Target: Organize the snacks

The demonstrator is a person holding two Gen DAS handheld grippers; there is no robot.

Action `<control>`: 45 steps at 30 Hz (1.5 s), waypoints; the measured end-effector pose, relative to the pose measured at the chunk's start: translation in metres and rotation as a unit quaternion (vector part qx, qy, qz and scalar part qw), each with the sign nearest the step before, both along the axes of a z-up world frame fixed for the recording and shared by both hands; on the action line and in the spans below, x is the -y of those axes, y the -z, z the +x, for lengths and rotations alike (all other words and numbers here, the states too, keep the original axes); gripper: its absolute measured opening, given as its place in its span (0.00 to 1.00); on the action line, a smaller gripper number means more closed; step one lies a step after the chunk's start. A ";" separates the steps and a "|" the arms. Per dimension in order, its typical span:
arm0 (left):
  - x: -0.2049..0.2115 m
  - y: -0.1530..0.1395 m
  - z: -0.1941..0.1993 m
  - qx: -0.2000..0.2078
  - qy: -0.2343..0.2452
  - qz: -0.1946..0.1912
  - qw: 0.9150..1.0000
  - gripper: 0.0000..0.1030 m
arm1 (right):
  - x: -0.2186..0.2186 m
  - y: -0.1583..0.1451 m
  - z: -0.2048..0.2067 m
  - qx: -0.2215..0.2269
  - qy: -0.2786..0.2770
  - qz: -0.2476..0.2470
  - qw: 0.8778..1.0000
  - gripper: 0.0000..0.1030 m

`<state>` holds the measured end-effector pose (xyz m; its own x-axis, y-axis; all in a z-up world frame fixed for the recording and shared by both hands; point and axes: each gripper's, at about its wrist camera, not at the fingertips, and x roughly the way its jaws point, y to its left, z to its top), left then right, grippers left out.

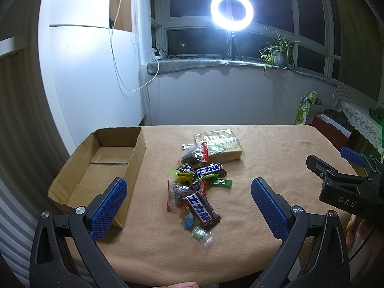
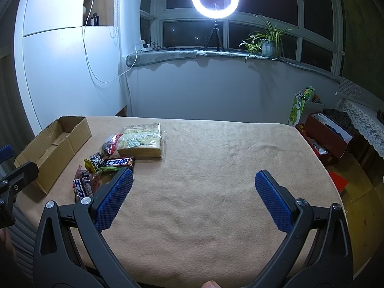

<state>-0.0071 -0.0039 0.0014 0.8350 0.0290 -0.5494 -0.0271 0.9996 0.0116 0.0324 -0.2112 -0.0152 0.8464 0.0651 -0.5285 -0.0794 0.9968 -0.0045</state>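
I am holding the left gripper (image 1: 189,199) wide over the snack pile (image 1: 195,187), with the cardboard box (image 1: 105,163) just left of it; the right gripper (image 2: 194,192) is gaping over bare cloth (nothing held); overlapping wrappers risk snagging neighbours, scattering the small candies.

— Any readable text?
— "DAS" in pale letters on the right gripper (image 1: 345,187) body, right edge of the frame; "士力架" on two chocolate bars (image 1: 202,210) at centre.
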 end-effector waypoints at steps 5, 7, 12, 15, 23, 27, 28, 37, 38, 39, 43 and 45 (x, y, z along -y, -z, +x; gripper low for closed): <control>0.000 0.000 0.000 -0.001 0.000 0.000 1.000 1.00 | 0.000 0.001 -0.001 0.000 0.000 0.000 1.000 1.00; 0.000 0.000 0.000 -0.001 0.000 0.000 1.000 1.00 | 0.000 0.001 -0.001 0.000 0.000 0.000 1.000 1.00; 0.000 0.000 0.000 -0.001 -0.001 0.001 1.000 1.00 | 0.000 0.000 0.000 -0.001 -0.001 0.000 1.000 1.00; 0.000 0.000 0.000 -0.001 0.000 0.000 1.000 1.00 | 0.000 0.000 -0.001 -0.001 -0.001 0.000 1.000 1.00; -0.003 0.003 -0.001 -0.004 -0.002 -0.001 1.000 1.00 | -0.003 0.004 0.001 -0.005 0.000 -0.002 1.000 1.00; -0.011 0.019 0.002 -0.022 -0.009 -0.004 1.000 1.00 | -0.007 0.015 -0.001 -0.015 -0.005 -0.005 1.000 1.00; -0.015 0.025 0.003 -0.030 -0.013 -0.004 0.999 1.00 | -0.008 0.017 -0.001 -0.019 -0.006 -0.006 1.000 1.00; -0.034 0.091 0.003 -0.097 -0.022 -0.007 0.995 1.00 | -0.020 0.073 0.013 -0.094 -0.035 -0.012 0.995 1.00; -0.033 0.097 0.004 -0.101 -0.022 -0.007 0.995 1.00 | -0.023 0.084 0.014 -0.107 -0.043 -0.012 0.993 1.00; -0.035 0.106 0.005 -0.107 -0.019 -0.009 0.994 1.00 | -0.025 0.090 0.014 -0.114 -0.047 -0.013 0.992 1.00; -0.039 0.131 0.010 -0.130 -0.013 -0.012 0.991 1.00 | -0.026 0.116 0.012 -0.130 -0.063 -0.009 0.989 1.00; -0.042 0.136 0.008 -0.126 -0.006 -0.024 0.992 1.00 | -0.022 0.124 0.007 -0.112 -0.070 -0.008 0.991 1.00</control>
<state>0.0011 0.0384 -0.1343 0.6706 0.0076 -0.7418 -0.0421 0.9987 -0.0278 0.0390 -0.1893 -0.1389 0.6909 0.1647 -0.7039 -0.2185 0.9757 0.0138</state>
